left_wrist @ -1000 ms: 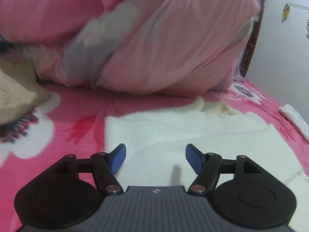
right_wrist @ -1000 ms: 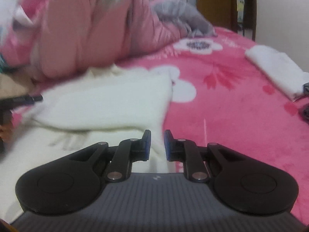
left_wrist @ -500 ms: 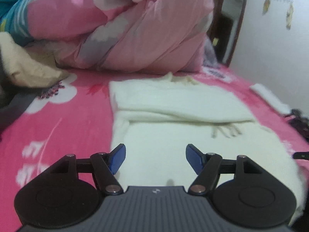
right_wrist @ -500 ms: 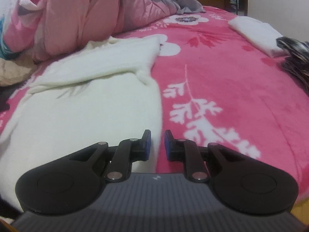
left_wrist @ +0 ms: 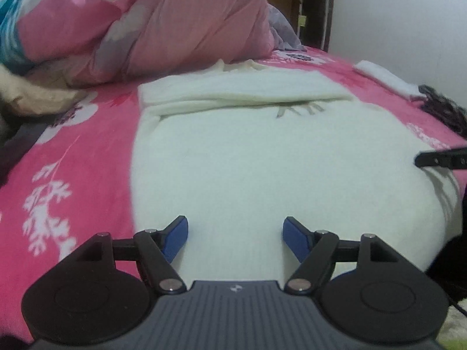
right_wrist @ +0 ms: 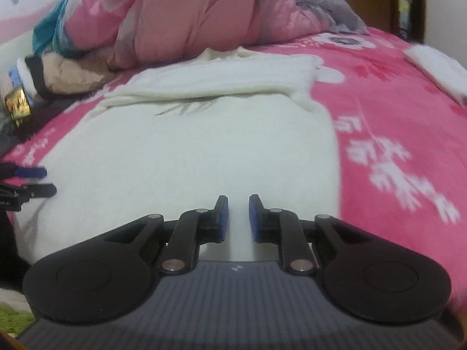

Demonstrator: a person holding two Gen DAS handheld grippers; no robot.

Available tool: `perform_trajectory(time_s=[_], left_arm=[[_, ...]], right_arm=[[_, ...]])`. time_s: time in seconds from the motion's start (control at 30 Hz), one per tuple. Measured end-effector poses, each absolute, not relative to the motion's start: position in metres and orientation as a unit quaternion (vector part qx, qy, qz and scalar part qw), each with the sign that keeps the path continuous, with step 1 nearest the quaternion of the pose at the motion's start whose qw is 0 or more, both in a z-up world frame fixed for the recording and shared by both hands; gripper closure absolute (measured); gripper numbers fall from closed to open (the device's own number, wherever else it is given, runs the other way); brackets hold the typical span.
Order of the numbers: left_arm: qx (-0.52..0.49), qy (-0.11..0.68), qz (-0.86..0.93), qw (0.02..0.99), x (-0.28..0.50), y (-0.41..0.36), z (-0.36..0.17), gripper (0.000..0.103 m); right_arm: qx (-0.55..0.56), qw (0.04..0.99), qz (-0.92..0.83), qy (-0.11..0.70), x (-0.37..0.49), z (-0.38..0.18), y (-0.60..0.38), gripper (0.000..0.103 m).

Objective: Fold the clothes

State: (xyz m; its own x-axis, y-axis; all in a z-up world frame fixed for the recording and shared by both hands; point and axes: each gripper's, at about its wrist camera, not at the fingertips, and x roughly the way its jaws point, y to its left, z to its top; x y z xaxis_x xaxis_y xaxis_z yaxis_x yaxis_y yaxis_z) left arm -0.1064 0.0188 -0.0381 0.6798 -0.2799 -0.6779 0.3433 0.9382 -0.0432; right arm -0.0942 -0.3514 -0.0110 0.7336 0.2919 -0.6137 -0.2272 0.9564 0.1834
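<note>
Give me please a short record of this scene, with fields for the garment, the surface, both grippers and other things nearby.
garment: cream sweater, lying flat, far part folded over
surface: pink flowered blanket
left gripper: open, above the near hem, holding nothing
right gripper: narrow gap between the fingers, nothing between them, above the near hem
behind: pink quilt, bunched up
far right: folded white cloth
</note>
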Motion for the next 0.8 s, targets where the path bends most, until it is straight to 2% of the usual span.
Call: perform_trajectory(time_s=[0.27,0.8], left_arm=[[0.033,0.357,-0.141,0.923,-0.096,0.02,-0.023,0.029],[0.014,0.34,-0.095,0.936,0.009,0.021,0.003,0.029]], right_arm=[[0.103,0.936,0.122,0.313,-0.102,0.0,-0.363,0.088],[0.073,0.941,0.162,0.287,-0.029,0.034,-0.326,0.087]])
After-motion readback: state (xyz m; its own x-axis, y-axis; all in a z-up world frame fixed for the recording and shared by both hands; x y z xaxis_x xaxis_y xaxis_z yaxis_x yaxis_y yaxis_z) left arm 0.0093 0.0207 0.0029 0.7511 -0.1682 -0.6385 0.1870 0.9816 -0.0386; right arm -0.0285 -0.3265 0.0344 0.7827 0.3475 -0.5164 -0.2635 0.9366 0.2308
